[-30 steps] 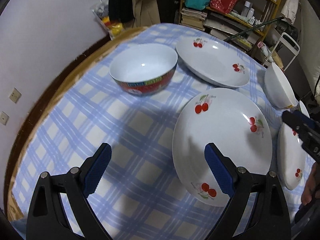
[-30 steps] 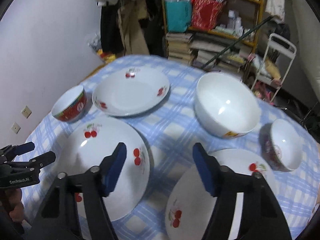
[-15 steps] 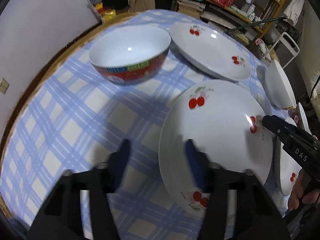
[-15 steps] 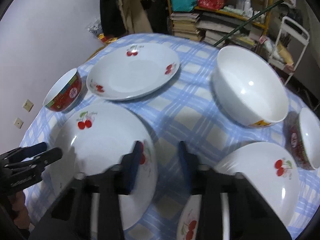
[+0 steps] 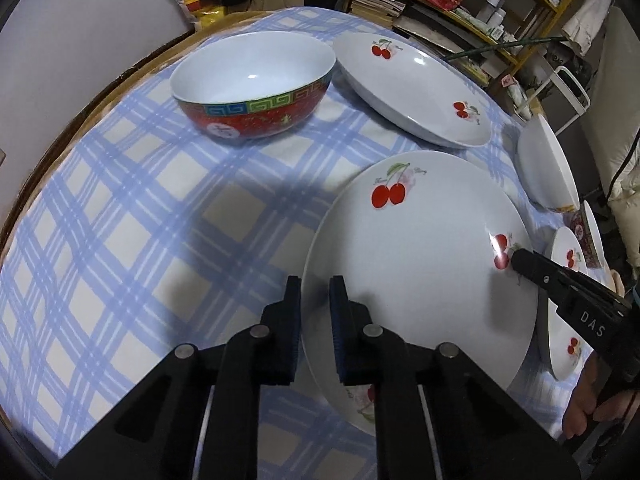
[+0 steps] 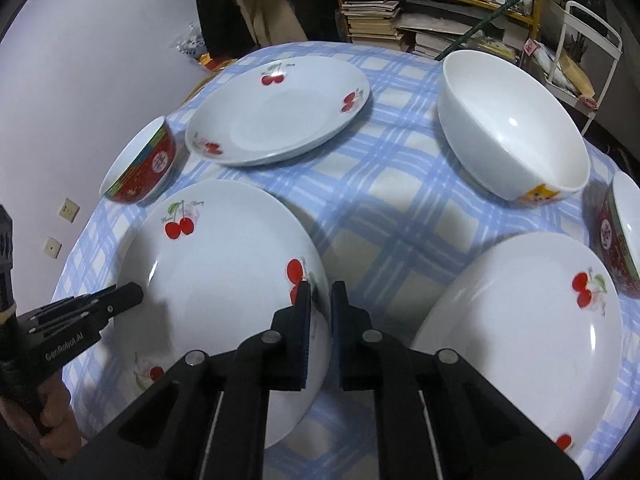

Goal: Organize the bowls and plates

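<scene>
- Since a second ago both tools have gone from wide open to pinched on opposite edges of the near cherry plate [image 5: 420, 264] [image 6: 224, 280].
- The surface [image 5: 120, 240], under a blue-checked cloth, carries all the dishes.
- The near cherry plate sits at the front of the surface, between the two tools.
- The left tool [image 5: 315, 320] grips this plate's left rim, one finger over and one under.
- The right tool [image 6: 320, 320] clamps the opposite rim by the cherry print.
- A second cherry plate [image 6: 276, 112] lies behind, untouched.
- A third cherry plate [image 6: 520, 328] lies just right of the right tool.
- The white bowl [image 6: 512, 124] stands at the far right.
- The red bowl [image 5: 256, 88] stands at the far left, beside the second cherry plate.
</scene>
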Demonstrator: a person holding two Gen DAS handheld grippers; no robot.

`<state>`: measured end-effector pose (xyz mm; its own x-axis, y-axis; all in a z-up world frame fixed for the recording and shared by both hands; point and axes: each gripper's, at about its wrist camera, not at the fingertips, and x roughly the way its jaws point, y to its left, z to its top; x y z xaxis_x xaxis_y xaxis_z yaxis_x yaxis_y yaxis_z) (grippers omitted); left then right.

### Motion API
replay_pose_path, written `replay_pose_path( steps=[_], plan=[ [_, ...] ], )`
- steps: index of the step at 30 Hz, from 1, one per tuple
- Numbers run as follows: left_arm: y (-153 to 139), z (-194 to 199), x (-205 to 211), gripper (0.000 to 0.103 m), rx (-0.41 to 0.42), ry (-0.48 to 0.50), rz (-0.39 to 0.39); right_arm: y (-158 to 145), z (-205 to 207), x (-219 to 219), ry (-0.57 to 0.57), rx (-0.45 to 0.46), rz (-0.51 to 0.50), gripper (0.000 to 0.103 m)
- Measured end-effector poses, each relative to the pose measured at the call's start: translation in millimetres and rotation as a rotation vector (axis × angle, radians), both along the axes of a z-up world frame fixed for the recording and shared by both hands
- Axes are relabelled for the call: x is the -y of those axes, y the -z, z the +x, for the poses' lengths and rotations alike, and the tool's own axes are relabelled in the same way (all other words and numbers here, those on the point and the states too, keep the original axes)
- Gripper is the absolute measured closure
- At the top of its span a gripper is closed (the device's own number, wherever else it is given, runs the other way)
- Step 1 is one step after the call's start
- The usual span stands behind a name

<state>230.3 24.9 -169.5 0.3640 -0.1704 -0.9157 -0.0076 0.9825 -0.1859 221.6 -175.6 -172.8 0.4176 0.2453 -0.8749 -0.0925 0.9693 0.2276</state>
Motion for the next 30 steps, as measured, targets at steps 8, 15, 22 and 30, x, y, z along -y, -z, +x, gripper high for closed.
replay_pose_path(
  steps=[8, 15, 22, 30],
  plan=[
    [-8.9, -26.2, 0.7, 0.090, -0.030, 0.039, 0.008, -16.6, -27.3, -6.9, -0.010, 0.018, -0.036, 0.091],
    [-23.3, -48.6, 1.3, 0.089, -0.027, 0.081, -0.036, -35.2, -54.5, -0.1, 0.011, 0.029, -0.037, 0.091],
    [-28.6, -69.6, 17.7, 0.089, -0.032, 0.148, -0.004, -29.3, -89.9, 12.0, 0.069, 0.015, -0.029, 0.091],
    [-3.8, -71.8, 34.0, 0.088, -0.132, 0.200, 0.028, -10.9, -119.1, 21.9, 0.114, 0.001, -0.035, 0.091]
  ],
)
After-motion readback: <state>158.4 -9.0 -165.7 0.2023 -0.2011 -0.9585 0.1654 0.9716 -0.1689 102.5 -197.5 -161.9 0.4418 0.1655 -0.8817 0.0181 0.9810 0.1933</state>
